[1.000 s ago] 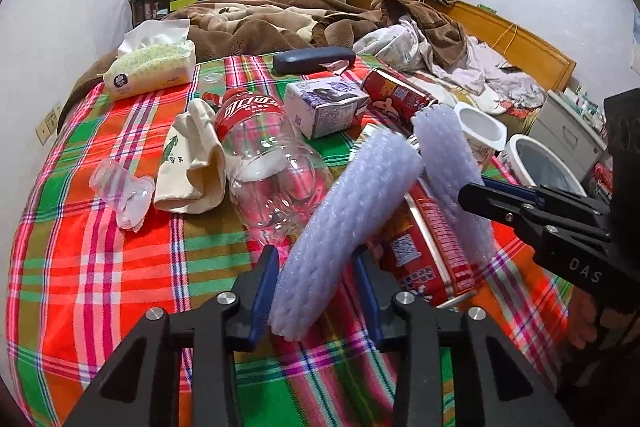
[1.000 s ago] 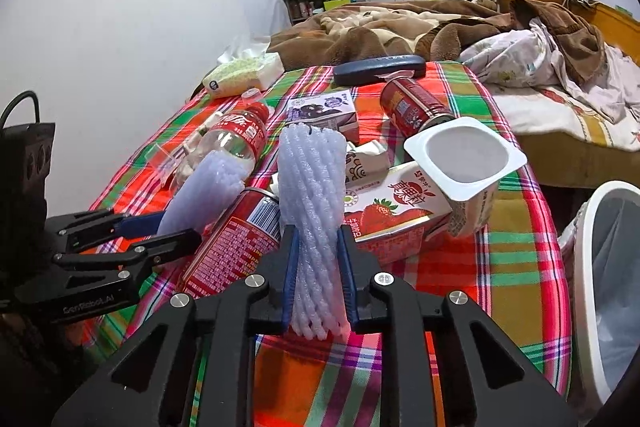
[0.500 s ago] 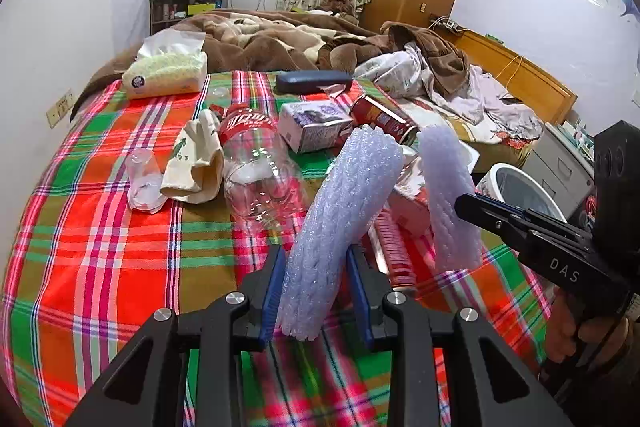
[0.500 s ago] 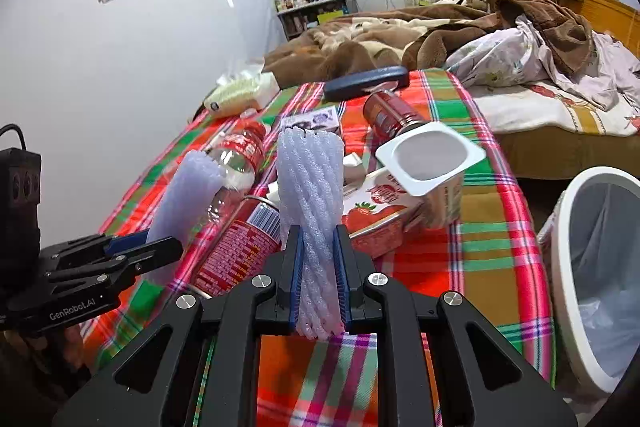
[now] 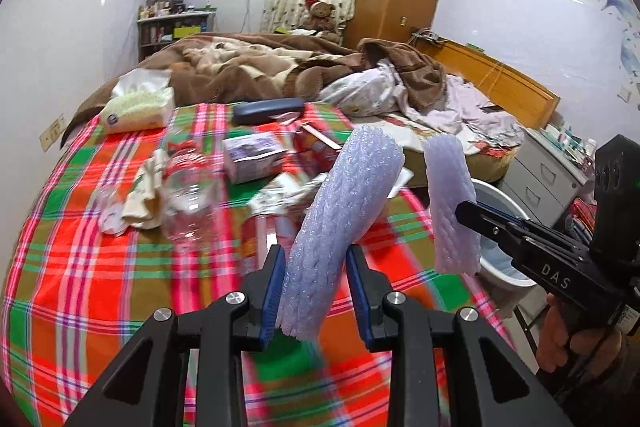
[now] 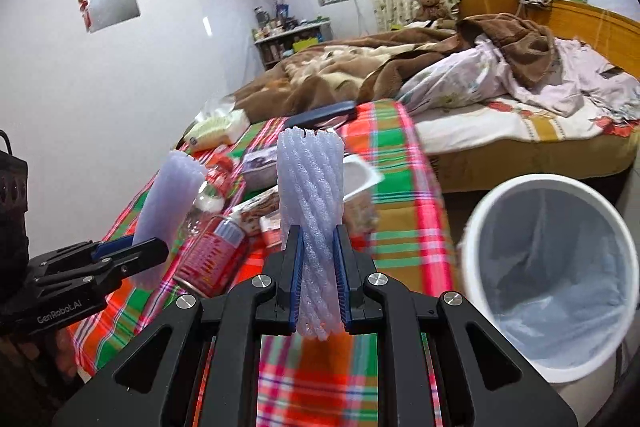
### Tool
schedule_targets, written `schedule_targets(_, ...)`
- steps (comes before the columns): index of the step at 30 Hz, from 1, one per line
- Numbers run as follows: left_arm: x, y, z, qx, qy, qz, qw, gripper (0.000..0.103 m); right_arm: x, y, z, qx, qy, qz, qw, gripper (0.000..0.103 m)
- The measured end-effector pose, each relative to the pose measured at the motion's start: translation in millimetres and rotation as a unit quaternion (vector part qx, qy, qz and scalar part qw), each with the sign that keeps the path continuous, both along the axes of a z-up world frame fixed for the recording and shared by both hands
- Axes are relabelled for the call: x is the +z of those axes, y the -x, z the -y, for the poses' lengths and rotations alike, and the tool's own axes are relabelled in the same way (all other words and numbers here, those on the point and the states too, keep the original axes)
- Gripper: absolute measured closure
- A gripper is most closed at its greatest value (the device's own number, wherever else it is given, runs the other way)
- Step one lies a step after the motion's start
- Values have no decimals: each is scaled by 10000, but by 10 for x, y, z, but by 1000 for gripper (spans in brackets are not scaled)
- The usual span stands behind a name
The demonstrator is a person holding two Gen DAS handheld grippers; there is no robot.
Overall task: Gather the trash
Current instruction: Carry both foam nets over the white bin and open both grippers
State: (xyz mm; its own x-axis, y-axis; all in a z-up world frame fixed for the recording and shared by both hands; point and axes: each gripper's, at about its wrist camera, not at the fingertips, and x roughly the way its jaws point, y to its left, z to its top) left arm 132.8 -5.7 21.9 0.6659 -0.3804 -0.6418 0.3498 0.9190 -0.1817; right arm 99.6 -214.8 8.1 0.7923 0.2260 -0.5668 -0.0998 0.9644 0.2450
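Observation:
My left gripper is shut on a lavender foam net sleeve, which it holds tilted above the plaid blanket. My right gripper is shut on a second foam sleeve that stands upright. Each gripper shows in the other's view: the right one with its sleeve, the left one with its sleeve. A white lined trash bin stands on the floor to the right of the right gripper.
On the blanket lie a clear bottle, a red can, a purple carton, a white cup, a cloth, a tissue pack and a dark case. A bed heaped with bedding lies behind.
Both grippers have lifted and drawn back from the blanket, each still clamped on its foam sleeve. The white bin now looms larger at the right of the right wrist view.

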Motion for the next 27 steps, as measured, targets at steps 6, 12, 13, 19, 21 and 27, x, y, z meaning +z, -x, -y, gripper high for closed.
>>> schedule_targets(6, 84, 31, 445, -272, -27, 71, 9996, 71, 50, 101, 327, -363, 5, 114, 9993, 88)
schedule_targets(12, 140, 36, 934, -608, -26, 124, 9981, 71, 49, 158, 640, -741, 51, 153, 9971, 88)
schedule_targets(13, 146, 29, 1019, -663, -17, 118, 9977, 71, 36, 153, 697, -819, 70, 132, 9965, 88)
schedule_targets(19, 76, -40, 1519, -1013, -24, -26, 9949, 71, -56, 147, 1028, -1227, 90, -19, 9924, 88)
schedule_targets(21, 58, -37, 1665, -1131, -37, -40, 9936, 71, -102, 135, 1135, -1344, 88, -91, 9908, 88)
schedule_targets(27, -75, -125, 2105, -1405, -116, -223, 9898, 71, -275, 112, 1353, -1573, 176, -429, 9865, 88)
